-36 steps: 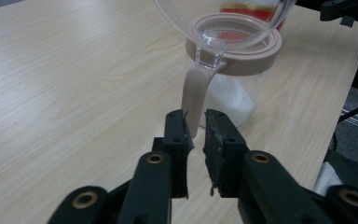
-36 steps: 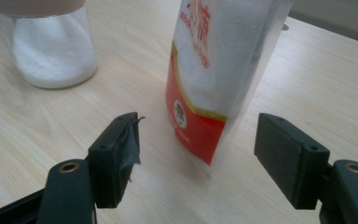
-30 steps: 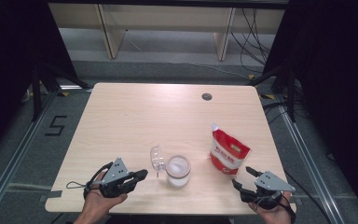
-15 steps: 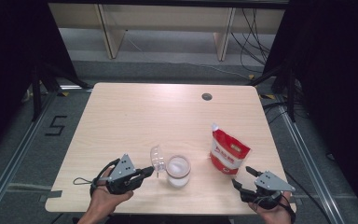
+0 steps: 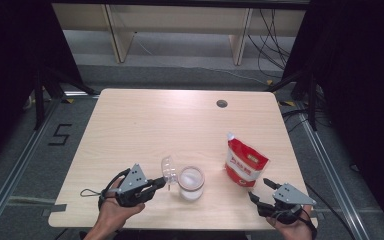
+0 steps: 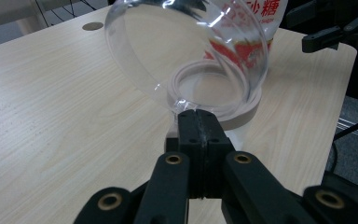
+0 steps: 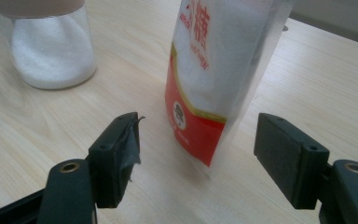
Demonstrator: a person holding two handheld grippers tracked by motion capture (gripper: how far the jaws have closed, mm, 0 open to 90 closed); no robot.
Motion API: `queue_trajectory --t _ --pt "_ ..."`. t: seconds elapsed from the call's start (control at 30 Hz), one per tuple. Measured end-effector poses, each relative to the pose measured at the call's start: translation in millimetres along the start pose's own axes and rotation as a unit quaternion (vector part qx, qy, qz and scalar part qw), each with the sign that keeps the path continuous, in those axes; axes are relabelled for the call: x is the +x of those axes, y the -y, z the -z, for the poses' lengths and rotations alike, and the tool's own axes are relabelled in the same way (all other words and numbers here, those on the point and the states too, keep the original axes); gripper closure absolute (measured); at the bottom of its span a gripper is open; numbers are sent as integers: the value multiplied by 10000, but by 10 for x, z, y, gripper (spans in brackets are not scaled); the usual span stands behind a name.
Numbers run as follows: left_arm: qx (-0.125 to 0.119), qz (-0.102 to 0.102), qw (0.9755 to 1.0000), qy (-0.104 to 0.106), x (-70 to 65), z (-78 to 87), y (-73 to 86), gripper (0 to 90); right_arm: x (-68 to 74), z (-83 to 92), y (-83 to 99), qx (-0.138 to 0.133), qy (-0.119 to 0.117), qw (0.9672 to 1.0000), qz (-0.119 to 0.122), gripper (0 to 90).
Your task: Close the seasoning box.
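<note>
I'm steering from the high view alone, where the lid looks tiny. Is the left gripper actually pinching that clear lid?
Observer: Yes. In the left gripper view, the left gripper is shut on the edge of the clear lid, which tilts open above the jar.
Operator: Does the right one hold the pouch?
Observer: No. In the right gripper view, the right gripper is open, and the sugar pouch stands upright, touching neither pad.
Operator: What's in the jar?
Observer: White granules fill its lower part.
</note>
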State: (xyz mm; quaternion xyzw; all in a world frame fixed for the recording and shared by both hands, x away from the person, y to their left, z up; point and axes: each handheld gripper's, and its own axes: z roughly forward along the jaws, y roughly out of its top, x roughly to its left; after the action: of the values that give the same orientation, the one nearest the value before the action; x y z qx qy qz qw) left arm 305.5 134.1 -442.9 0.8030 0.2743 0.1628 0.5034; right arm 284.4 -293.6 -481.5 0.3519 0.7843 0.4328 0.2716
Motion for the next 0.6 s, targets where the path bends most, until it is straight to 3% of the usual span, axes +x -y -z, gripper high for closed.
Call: queue_trajectory --t 0.03,0.07,0.13,0.2,0.37,0.43,0.6 --pt "-4 56 10000 -1 -6 -4 2 892 -1 0 0 -1 4 10000 4 319" --pt "3 -67 10000 31 7 -5 -3 892 -1 6 -1 22 16 10000 8 319" --pt "-8 67 10000 27 -15 -11 3 891 -1 5 -1 24 11 10000 11 319" --pt "-14 60 10000 11 -17 -14 2 891 1 5 -1 28 12 10000 11 319" --pt "-32 -85 9999 45 -7 -31 -8 891 1 0 0 10 4 10000 13 319" --pt "-28 14 10000 25 -26 -38 -7 891 2 1 -1 25 -1 10000 14 319" --pt "-28 7 10000 86 -36 -61 -16 891 -2 -1 0 -2 9 10000 38 319"
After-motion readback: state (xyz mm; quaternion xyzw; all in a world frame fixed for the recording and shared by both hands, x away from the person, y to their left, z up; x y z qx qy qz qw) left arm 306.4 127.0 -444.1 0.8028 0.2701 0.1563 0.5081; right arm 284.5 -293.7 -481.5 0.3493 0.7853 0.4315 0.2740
